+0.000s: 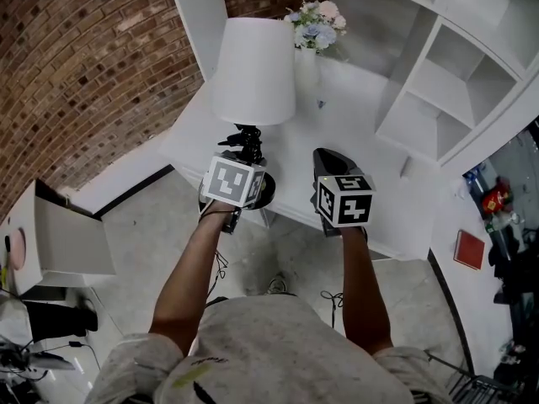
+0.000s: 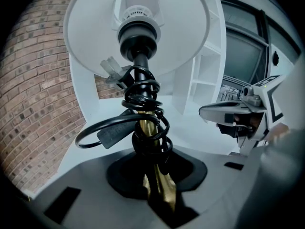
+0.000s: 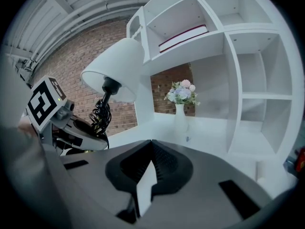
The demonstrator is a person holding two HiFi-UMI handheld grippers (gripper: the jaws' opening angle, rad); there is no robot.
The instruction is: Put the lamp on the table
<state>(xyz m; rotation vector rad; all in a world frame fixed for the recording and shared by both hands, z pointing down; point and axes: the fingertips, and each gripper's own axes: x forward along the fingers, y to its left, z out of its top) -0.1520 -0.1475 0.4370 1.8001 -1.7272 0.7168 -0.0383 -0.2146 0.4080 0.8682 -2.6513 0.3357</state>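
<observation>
In the head view, the left gripper (image 1: 246,153) is clamped on the stem of the lamp (image 1: 253,70). The lamp stands upright, so its long axis runs up out of the jaws. The shade sits above and ahead of the tool, and the dark base hangs just below it, at about the near edge of the table (image 1: 362,129). The bare tabletop lies ahead of and below this gripper. The right gripper (image 1: 328,160) is beside it and apart from the lamp, and it carries nothing.

In the left gripper view, the left gripper (image 2: 153,171) has its jaws pressed on the brass stem. A black cord (image 2: 119,128) is coiled round the stem just above them. The underside of the shade (image 2: 90,27) fills the space overhead. The white tabletop (image 2: 190,128) spreads out beyond the stem.

In the right gripper view, the right gripper (image 3: 151,147) has its jaws drawn together at the tips with nothing between them. From this tool the lamp (image 3: 116,63) is up and to the left, held in the left gripper (image 3: 88,136). The table (image 3: 214,137) and a vase of flowers (image 3: 180,113) lie ahead.

I judge that the left hand does the placing, by moving forward and down with the stem kept vertical.
</observation>
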